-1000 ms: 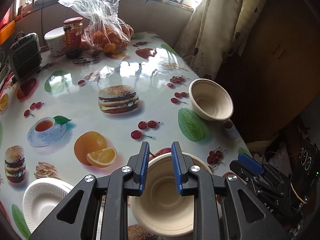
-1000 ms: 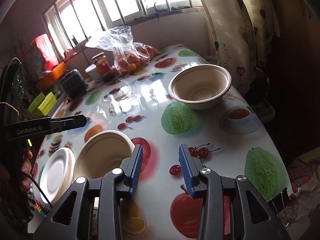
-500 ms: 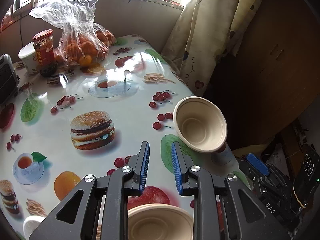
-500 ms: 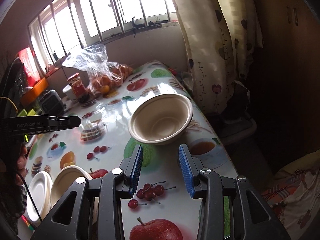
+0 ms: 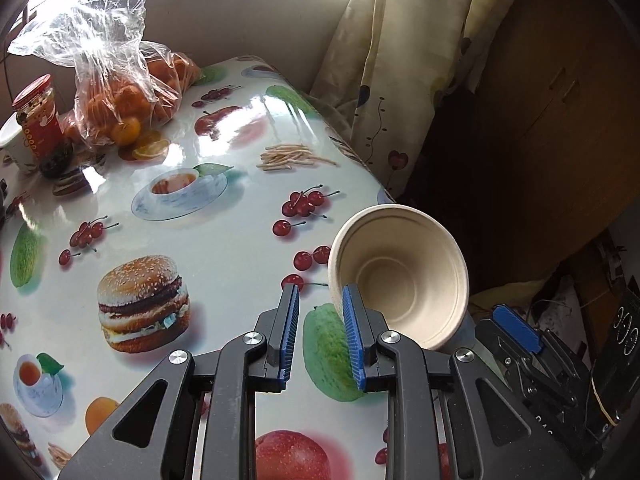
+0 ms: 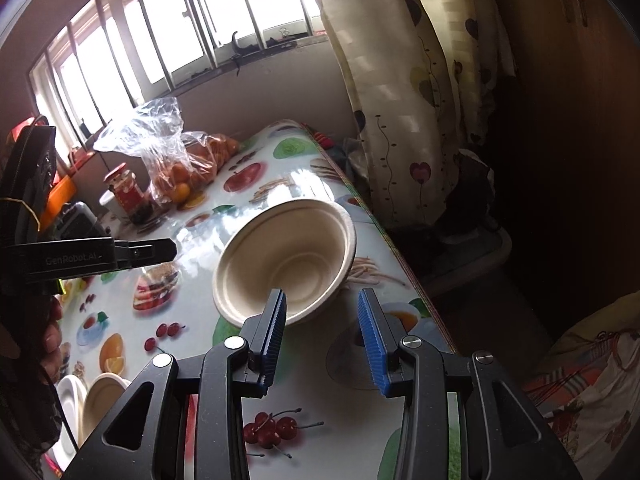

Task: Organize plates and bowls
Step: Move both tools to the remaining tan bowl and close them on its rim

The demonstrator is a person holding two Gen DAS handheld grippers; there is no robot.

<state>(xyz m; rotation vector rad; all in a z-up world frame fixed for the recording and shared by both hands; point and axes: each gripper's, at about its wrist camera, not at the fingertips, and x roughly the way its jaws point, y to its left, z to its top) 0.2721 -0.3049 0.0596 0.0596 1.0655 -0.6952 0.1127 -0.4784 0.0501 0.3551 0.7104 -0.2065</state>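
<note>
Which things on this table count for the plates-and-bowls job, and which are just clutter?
For the job:
- beige bowl near the table's right edge
- second beige bowl at the near left
- white plates beside it

Just lying about:
- bag of oranges
- red-lidded jar
- white cup behind the jar

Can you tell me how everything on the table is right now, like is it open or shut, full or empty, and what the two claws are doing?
Beige paper bowl near the table edge: upright, empty, not held.
Second beige bowl: upright, beside the white plates.
White paper plates: stacked.
Red-lidded glass jar: upright, lid on.
Clear plastic bag of oranges: full, top loose.
Left claw: open, empty.
Right claw: open, empty.
</note>
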